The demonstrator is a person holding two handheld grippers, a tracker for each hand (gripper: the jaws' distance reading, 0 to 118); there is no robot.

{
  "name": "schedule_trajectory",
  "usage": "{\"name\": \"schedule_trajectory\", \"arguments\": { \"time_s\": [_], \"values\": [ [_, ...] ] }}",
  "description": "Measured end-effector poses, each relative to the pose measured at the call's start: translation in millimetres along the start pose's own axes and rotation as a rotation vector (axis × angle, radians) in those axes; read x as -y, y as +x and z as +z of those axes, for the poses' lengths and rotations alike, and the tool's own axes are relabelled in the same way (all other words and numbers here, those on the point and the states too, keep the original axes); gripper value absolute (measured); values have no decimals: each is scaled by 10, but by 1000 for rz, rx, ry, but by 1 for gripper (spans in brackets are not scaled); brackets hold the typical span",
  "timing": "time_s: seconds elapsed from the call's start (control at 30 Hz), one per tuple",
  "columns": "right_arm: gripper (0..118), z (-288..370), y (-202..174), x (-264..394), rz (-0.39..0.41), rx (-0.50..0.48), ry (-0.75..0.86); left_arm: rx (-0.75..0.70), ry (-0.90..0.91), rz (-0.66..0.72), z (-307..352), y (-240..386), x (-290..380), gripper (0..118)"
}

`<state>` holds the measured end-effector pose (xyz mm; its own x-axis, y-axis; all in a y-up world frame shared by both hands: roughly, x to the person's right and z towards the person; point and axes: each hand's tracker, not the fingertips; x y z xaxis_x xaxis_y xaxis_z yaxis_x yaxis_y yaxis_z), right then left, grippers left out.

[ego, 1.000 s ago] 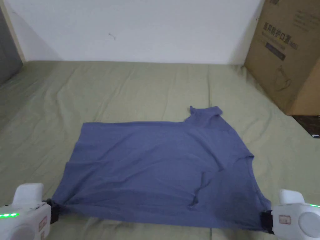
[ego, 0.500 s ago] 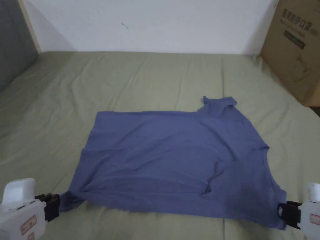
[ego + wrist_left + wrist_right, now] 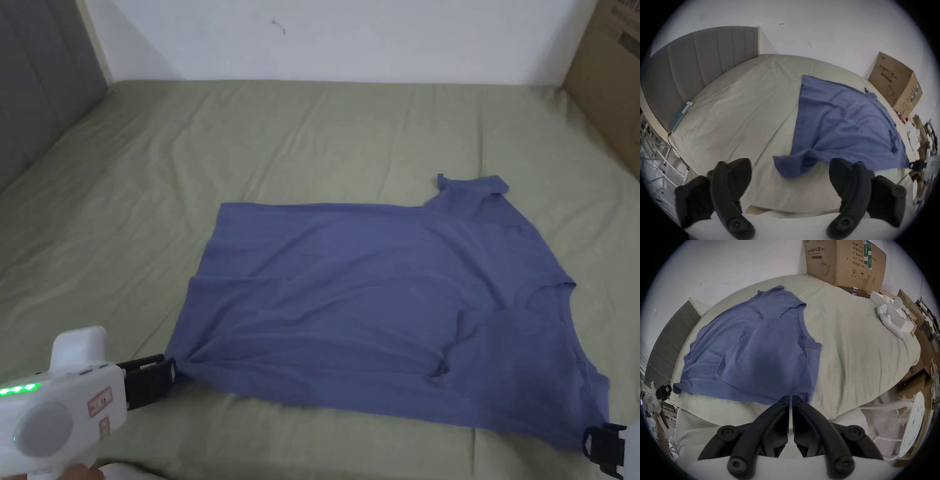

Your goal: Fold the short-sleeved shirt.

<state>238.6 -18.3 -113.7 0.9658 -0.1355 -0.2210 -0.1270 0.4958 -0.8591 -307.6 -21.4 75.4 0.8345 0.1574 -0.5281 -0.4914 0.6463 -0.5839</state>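
The blue short-sleeved shirt [image 3: 387,300] lies spread flat on the green bed sheet [image 3: 300,137], collar to the right and hem to the left. My left gripper [image 3: 167,375] is at the near hem corner; in the left gripper view [image 3: 789,165] its jaws stand wide open, and the limp corner of the shirt [image 3: 843,123] lies between them. My right gripper [image 3: 601,447] is at the near right corner. In the right gripper view [image 3: 791,398] its jaws are shut on the edge of the shirt [image 3: 756,345].
A large cardboard box [image 3: 615,75] stands on the bed's far right corner. A grey padded headboard [image 3: 37,112] runs along the left, with a teal flat object [image 3: 680,115] beside it. Clutter and white items [image 3: 890,319] lie off the right edge. The bed's near edge is just behind both grippers.
The left gripper's jaws have opened and let go of the hem corner, which now lies slack. The right gripper still holds its corner. The head camera has turned left.
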Motion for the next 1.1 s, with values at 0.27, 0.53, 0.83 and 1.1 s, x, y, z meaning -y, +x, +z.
{"name": "schedule_trajectory", "arguments": {
  "time_s": [0.27, 0.53, 0.83, 1.1],
  "values": [
    [4, -47, 37, 15, -21, -10, -34, -30, -100, -53, -194, 242, 1, 2],
    [61, 7, 46, -183, 9, 11, 9, -10, -80, -23, -25, 224, -61, 2],
    [2, -274, 225, -168, -42, -34, -91, -43, -86, -93, -87, 238, -39, 2],
    [2, 104, 191, -433, -57, -27, 13, -41, -61, -118, 87, 314, -228, 2]
  ]
}}
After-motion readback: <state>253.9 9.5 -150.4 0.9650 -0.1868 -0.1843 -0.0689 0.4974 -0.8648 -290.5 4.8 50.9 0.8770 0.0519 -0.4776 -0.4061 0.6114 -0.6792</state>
